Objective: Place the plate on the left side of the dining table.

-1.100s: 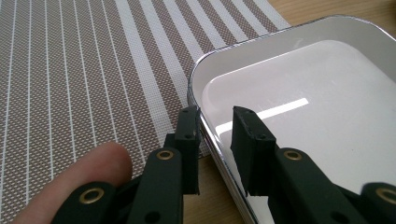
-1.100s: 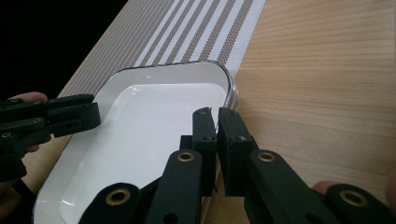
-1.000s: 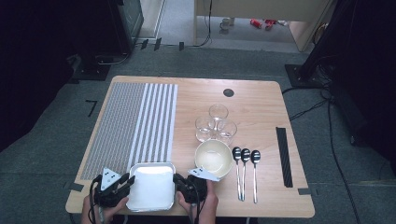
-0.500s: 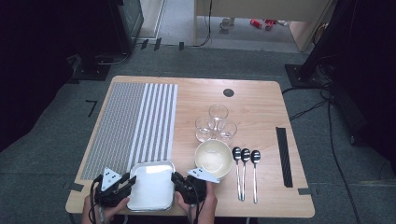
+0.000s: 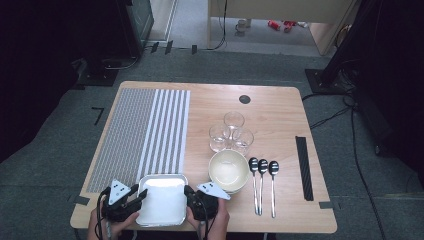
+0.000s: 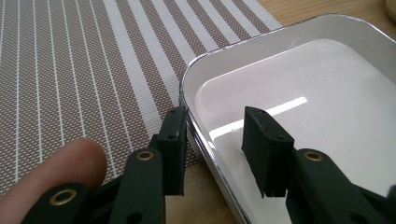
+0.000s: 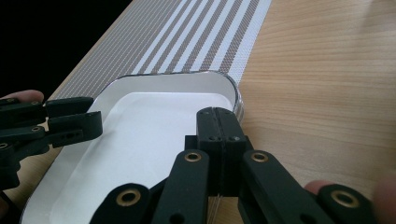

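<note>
A white rectangular tray [image 5: 161,200] with a shiny metal rim lies at the table's near edge, its far end resting on a striped placemat [image 5: 145,130]. My left gripper [image 5: 140,196] is at the tray's left side. In the left gripper view it [image 6: 217,149] is open, with one jaw outside the rim and one over the tray [image 6: 303,116] floor. My right gripper [image 5: 189,192] is at the tray's right side. In the right gripper view its jaws [image 7: 218,140] are pressed together on the tray [image 7: 149,135] rim. The left gripper [image 7: 70,122] shows across the tray.
A cream bowl [image 5: 229,170] sits just right of the tray. Three clear glasses [image 5: 231,132] stand behind it, and three spoons [image 5: 262,175] lie to its right. A black strip [image 5: 303,167] lies near the table's right edge. A finger [image 6: 51,168] shows beside the left jaw.
</note>
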